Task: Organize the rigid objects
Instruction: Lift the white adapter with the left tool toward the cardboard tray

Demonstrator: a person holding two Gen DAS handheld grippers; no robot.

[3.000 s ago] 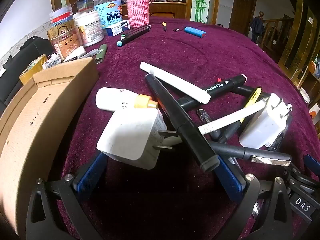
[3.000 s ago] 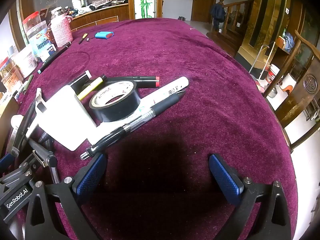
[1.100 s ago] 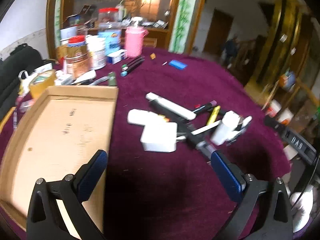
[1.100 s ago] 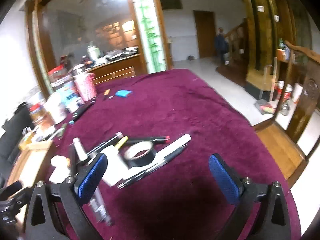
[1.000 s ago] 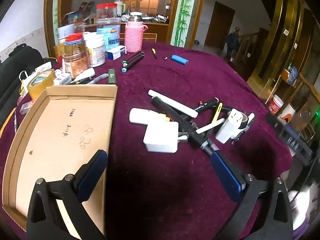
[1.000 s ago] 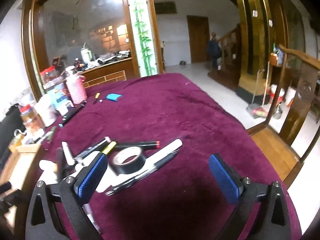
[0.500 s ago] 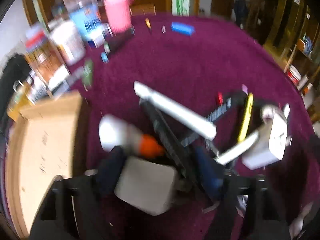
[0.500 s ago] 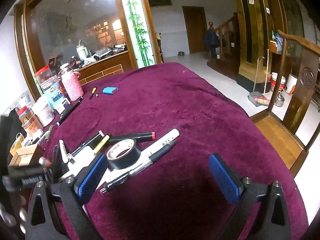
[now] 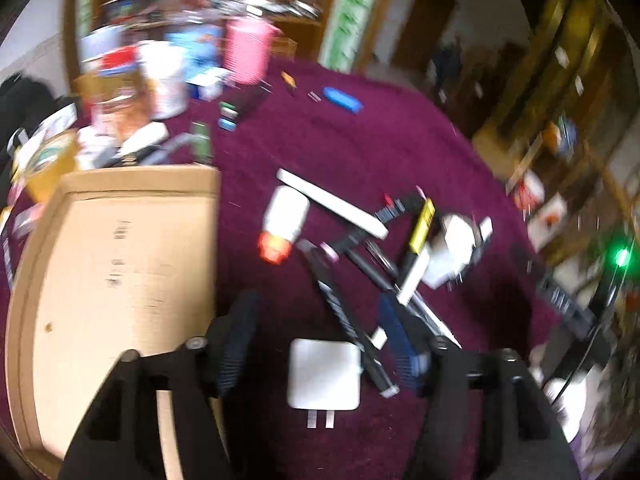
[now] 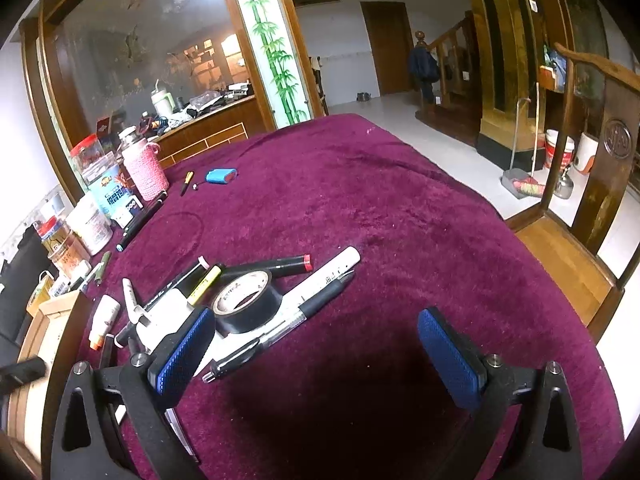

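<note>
In the blurred left wrist view, my left gripper (image 9: 320, 340) has its jaws partly open, with a white plug adapter (image 9: 324, 374) lying between the fingers on the purple cloth; contact is unclear. A black marker (image 9: 344, 316) lies beside it. A pile of pens, a white tube (image 9: 284, 220) and a second white charger (image 9: 452, 248) lie beyond. An open cardboard box (image 9: 112, 260) is at the left. My right gripper (image 10: 316, 344) is open and empty above the cloth, near a black tape roll (image 10: 246, 300) and pens (image 10: 280, 320).
Jars, a pink-sleeved bottle (image 10: 146, 170) and packets stand along the table's far left edge. A blue lighter (image 10: 220, 176) lies far back. A wooden chair (image 10: 592, 200) stands to the right of the table. The cardboard box's corner (image 10: 48, 320) shows in the right wrist view.
The left gripper has narrowed its jaws and come over the white plug adapter, which now lies between them with prongs toward the camera. The right gripper has stayed open, barely shifting.
</note>
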